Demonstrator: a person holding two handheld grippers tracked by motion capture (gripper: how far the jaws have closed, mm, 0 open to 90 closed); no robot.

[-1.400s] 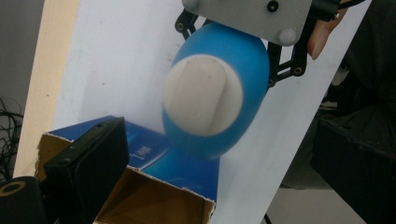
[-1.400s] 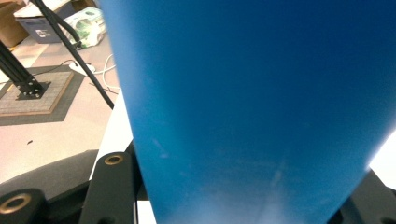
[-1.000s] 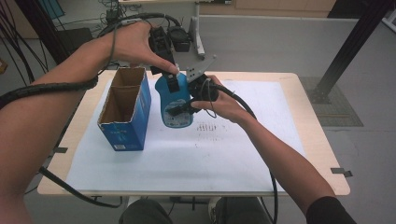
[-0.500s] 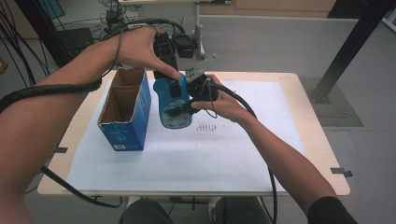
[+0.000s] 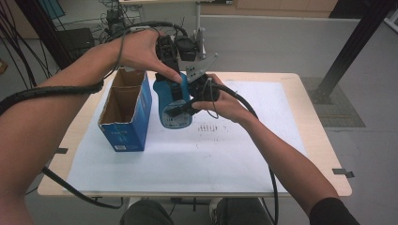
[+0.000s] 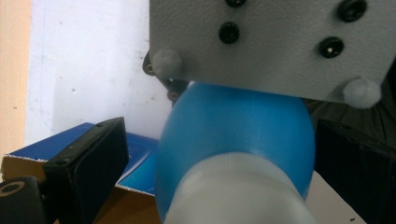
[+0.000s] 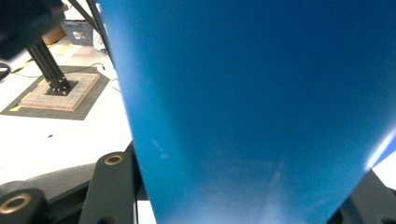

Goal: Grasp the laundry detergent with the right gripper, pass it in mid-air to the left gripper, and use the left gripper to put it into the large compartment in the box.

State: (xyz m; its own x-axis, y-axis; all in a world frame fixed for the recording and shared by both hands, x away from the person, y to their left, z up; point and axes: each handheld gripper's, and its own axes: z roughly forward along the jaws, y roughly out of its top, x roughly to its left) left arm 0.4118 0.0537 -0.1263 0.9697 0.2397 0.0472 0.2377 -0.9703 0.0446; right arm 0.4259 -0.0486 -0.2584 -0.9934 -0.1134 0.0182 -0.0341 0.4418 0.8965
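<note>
A blue bottle (image 5: 173, 105) with a white cap hangs upright above the white sheet, just right of an open blue cardboard box (image 5: 124, 112). My right gripper (image 5: 174, 108) comes in from the right and is shut on the bottle's body; in the right gripper view the blue bottle (image 7: 257, 93) sits between its jaws. My left gripper (image 5: 171, 77) points down over the bottle's top. In the left gripper view its jaws stand on either side of the bottle's shoulder (image 6: 233, 126). A gap shows beside the left jaw, so the pads do not press.
The white sheet (image 5: 211, 154) covers most of the wooden table (image 5: 309, 117). The right gripper's grey plate (image 6: 266, 42) sits close behind the bottle. Cables trail from both grippers over the table edges. Black stands and equipment lie on the floor beyond the table.
The left hand has shifted slightly over the bottle's top. The bottle and the right gripper hold the same place.
</note>
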